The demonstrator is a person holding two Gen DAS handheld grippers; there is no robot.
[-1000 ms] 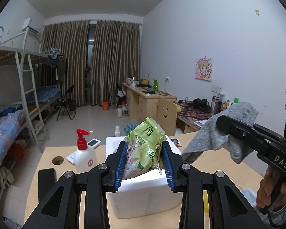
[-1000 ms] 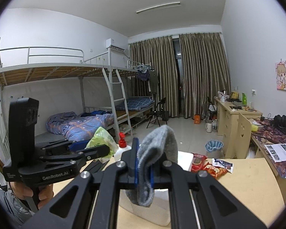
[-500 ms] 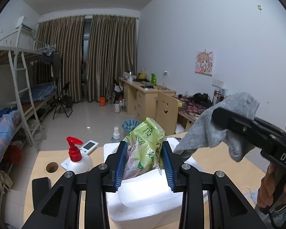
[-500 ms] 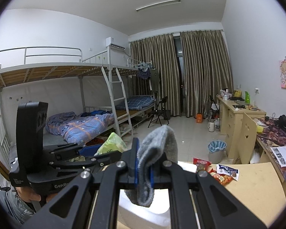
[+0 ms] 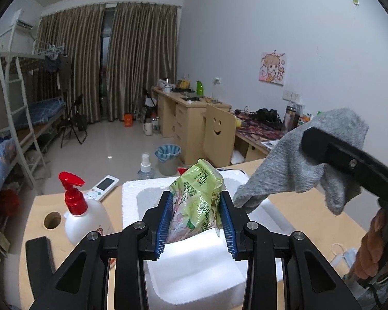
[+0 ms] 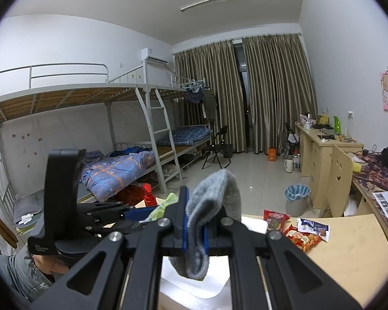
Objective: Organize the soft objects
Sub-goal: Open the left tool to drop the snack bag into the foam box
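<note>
Foam box: on the table, directly below and ahead of both grippers.
Packet: between the left gripper pads, above the foam box.
Sock: clamped in the right gripper, right of the packet, over the box's right edge.
Pump bottle: on the table, left of the box.
Remote: behind the pump bottle.
Snack packets: on the table, right of the box.

I am seeing the white foam box lying open below both grippers, its hollow unblocked. The pump bottle is crowding its left side; snack packets are sitting far right; the table right of the box is lying bare.
</note>
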